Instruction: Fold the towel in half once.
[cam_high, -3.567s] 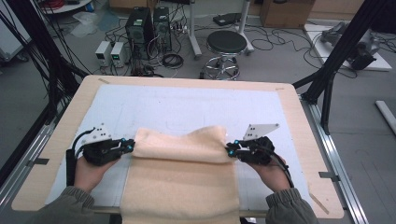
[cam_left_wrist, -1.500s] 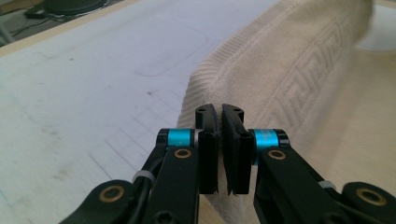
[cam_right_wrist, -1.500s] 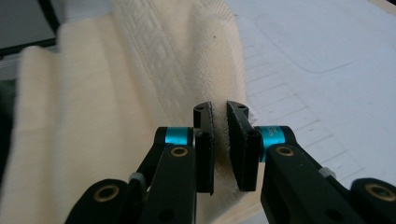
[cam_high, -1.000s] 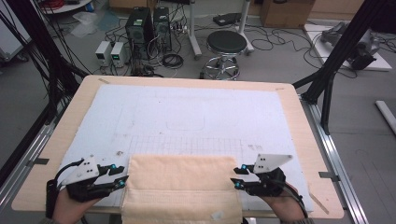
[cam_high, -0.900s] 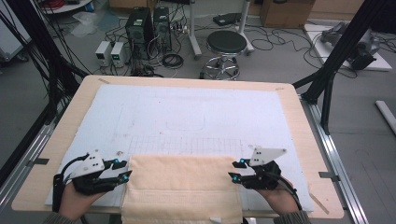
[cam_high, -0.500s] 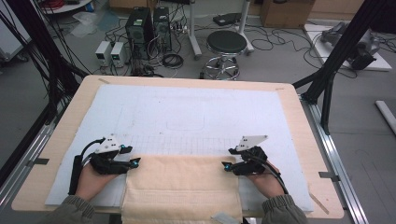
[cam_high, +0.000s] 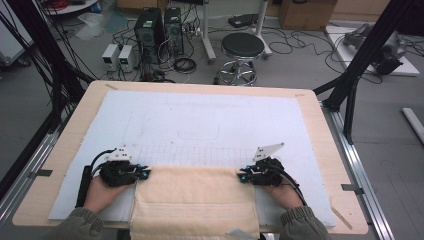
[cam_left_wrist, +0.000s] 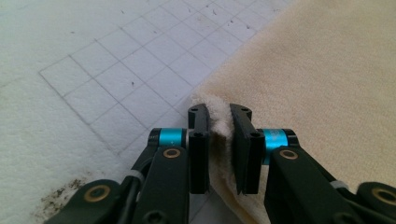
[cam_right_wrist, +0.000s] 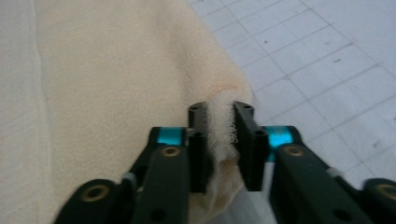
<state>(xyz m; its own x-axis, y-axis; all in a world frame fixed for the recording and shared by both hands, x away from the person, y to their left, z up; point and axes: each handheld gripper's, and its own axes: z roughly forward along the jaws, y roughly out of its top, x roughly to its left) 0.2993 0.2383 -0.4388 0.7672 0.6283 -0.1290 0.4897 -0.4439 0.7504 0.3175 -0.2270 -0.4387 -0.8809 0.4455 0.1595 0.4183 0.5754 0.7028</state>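
A cream towel (cam_high: 195, 197) lies flat on the white gridded mat (cam_high: 200, 120) near the table's front edge and hangs over it. My left gripper (cam_high: 144, 172) is at the towel's far left corner. In the left gripper view the gripper (cam_left_wrist: 219, 112) has just been closing, and its pads pinch that corner of the towel (cam_left_wrist: 327, 70). My right gripper (cam_high: 242, 175) is at the far right corner. In the right gripper view it (cam_right_wrist: 220, 108) has also just been closing on a bunched fold of the towel (cam_right_wrist: 116, 70).
The mat covers most of a wooden tabletop (cam_high: 75, 145). Beyond the far edge, on the floor, are a black stool (cam_high: 242, 47), computer towers (cam_high: 155, 25) and cables. Black frame posts (cam_high: 360, 65) rise at the right and left.
Both hands moved away from the front edge and inward to the towel's far corners, then both sets of jaws closed on the cloth. The towel lies flatter than 3.6 s ago.
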